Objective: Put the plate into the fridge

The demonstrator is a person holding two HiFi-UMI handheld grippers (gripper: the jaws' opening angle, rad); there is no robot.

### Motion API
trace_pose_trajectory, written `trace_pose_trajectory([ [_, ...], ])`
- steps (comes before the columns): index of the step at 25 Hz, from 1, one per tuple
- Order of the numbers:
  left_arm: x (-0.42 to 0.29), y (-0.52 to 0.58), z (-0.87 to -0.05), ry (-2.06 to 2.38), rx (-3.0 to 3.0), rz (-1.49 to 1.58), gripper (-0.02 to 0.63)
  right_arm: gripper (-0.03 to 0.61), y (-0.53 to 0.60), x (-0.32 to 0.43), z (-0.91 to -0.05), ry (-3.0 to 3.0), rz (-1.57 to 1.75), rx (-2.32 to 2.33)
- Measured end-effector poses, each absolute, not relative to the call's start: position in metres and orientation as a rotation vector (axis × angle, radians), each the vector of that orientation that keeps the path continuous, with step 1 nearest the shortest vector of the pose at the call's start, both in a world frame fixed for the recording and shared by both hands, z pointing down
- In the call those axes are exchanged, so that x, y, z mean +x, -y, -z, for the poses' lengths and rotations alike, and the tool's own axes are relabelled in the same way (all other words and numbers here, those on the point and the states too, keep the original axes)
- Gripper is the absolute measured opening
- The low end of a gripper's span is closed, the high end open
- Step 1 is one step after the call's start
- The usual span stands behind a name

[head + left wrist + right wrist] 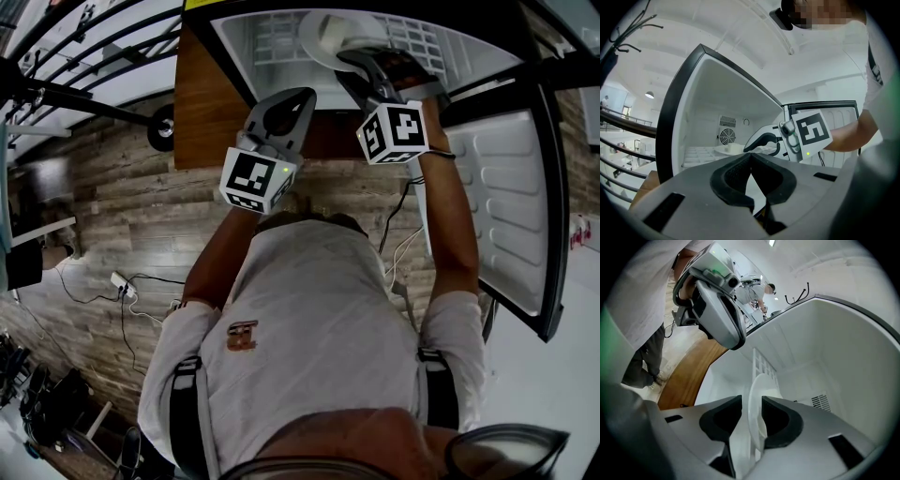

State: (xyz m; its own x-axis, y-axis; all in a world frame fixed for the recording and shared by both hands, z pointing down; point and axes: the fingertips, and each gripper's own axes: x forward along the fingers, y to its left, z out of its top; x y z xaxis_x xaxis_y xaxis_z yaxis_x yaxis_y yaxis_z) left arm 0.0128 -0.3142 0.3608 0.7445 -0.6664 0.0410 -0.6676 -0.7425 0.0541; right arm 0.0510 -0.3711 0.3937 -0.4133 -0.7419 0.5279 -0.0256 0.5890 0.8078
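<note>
Finds the plate (330, 36) inside the fridge (234, 47), at the top centre of the head view, lying on the white wire shelf (272, 33). Places the right gripper (751, 400) at the plate's near rim, with the jaws spread wide and the thin white edge standing between them. Shows a clear gap at the pad on the left of the right gripper view and a much narrower one at the other, with no sign of a squeeze, so counts as let go rather than gripped. Puts the left gripper (751, 157) outside the fridge front, just left of the right one in the head view, closed to touching tips with nothing in them. Leaves the door (506, 187) swung wide at the right of the head view. Judges the plate stiff and brittle, probably glazed ceramic or hard plastic. Expects moderate weight and a smooth surface, apt to slide on the wires and to chip against the shelf or the fridge wall. Calls for a hold on the rim only, pads flat on the upper and under faces, with a bite deep enough to stop the far edge drooping. Advises keeping it level and setting it down gently. Reckons the placing itself as good as done, with only backing the right gripper out, and perhaps closing the door, yet to do.
</note>
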Motion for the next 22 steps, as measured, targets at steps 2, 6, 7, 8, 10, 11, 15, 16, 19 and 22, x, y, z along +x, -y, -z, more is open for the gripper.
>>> trace_pose_trajectory([
  [2,0.015,0.316,-0.36,1.094,2.874,-0.029,0.018,0.14,0.372,0.053,-0.394,1.833,0.92,0.632],
  [6,0.017,0.314,-0.363,1.083,2.875,-0.031,0.018,0.143,0.369,0.055,-0.394,1.83,0.94,0.656],
  [7,0.018,0.313,-0.365,1.079,2.876,-0.032,0.018,0.144,0.367,0.055,-0.394,1.832,0.944,0.66],
  [8,0.019,0.312,-0.366,1.075,2.878,-0.033,0.018,0.144,0.365,0.055,-0.394,1.835,0.947,0.664],
  [10,0.021,0.311,-0.367,1.071,2.88,-0.035,0.018,0.146,0.362,0.055,-0.393,1.845,0.95,0.669],
  [11,0.022,0.311,-0.366,1.07,2.881,-0.036,0.018,0.146,0.361,0.054,-0.391,1.85,0.952,0.671],
  [15,0.023,0.312,-0.364,1.079,2.889,-0.039,0.018,0.146,0.353,0.05,-0.384,1.877,0.974,0.679],
  [16,0.022,0.312,-0.363,1.083,2.89,-0.038,0.018,0.146,0.351,0.049,-0.381,1.885,0.979,0.683],
  [19,0.021,0.314,-0.361,1.086,2.887,-0.035,0.018,0.146,0.346,0.046,-0.373,1.914,0.987,0.697],
  [22,0.021,0.314,-0.359,1.093,2.888,-0.03,0.018,0.146,0.34,0.044,-0.366,1.944,0.989,0.718],
])
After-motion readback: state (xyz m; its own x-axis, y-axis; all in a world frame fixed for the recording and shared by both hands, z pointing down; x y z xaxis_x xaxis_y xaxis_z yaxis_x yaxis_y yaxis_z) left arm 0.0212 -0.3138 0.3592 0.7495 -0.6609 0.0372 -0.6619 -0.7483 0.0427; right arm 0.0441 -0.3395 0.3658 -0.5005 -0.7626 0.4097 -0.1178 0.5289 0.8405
